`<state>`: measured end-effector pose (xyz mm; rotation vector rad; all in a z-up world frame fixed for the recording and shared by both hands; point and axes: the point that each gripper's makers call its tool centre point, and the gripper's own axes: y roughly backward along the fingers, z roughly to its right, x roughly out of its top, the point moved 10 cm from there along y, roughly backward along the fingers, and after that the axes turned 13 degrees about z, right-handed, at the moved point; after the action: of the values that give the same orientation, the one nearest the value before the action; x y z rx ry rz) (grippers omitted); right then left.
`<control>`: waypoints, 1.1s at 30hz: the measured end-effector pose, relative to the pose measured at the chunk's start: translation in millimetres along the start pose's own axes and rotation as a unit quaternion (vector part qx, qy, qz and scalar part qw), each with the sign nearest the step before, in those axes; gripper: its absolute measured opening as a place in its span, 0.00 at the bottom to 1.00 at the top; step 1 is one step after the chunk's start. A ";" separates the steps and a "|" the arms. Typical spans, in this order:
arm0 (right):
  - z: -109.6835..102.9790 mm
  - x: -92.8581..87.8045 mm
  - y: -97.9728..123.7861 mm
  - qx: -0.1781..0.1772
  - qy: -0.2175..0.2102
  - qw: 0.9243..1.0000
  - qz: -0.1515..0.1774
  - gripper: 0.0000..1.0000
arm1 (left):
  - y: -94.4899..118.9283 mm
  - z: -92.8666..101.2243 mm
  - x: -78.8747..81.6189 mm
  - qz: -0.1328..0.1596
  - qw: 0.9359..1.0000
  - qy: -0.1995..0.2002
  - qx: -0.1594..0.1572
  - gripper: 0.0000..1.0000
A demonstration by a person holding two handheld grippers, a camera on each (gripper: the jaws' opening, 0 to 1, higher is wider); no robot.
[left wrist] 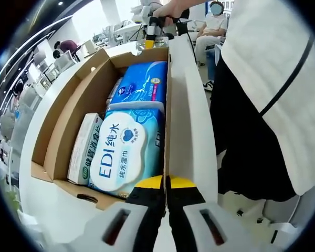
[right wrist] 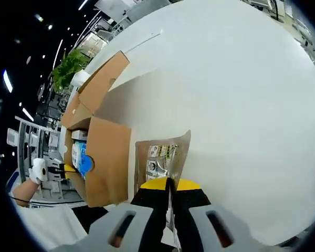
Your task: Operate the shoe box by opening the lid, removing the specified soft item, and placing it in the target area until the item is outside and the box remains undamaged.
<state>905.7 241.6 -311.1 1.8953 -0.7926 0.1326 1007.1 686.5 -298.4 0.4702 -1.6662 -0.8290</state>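
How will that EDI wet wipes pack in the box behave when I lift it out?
The EDI wet wipes pack looks like a soft film pouch, so it will probably sag and dent under a pinch. Its glossy wrap may be slippery. It sits snug between the slim green-and-white carton and the box wall, so it may drag coming out.
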 end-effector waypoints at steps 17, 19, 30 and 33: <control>-2.6 -10.1 -9.4 -0.065 0.084 0.994 0.041 0.05 | 0.1 -0.2 -0.8 0.000 1.000 0.002 0.001 0.01; -3.1 -10.0 -9.9 -0.071 0.095 0.992 0.048 0.07 | 0.2 -0.2 -0.6 0.000 1.000 0.001 0.000 0.01; 6.0 -14.7 -7.0 -0.085 0.110 0.989 0.050 0.15 | 0.1 -0.3 -0.9 0.003 1.000 0.000 0.000 0.01; 6.4 -17.3 -4.1 -0.079 0.110 0.989 0.053 0.17 | 0.1 0.0 -0.6 0.003 1.000 0.000 0.002 0.01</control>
<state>892.9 245.2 -324.6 1.6561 -0.7314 0.3300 1007.2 687.0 -298.7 0.4675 -1.6688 -0.8207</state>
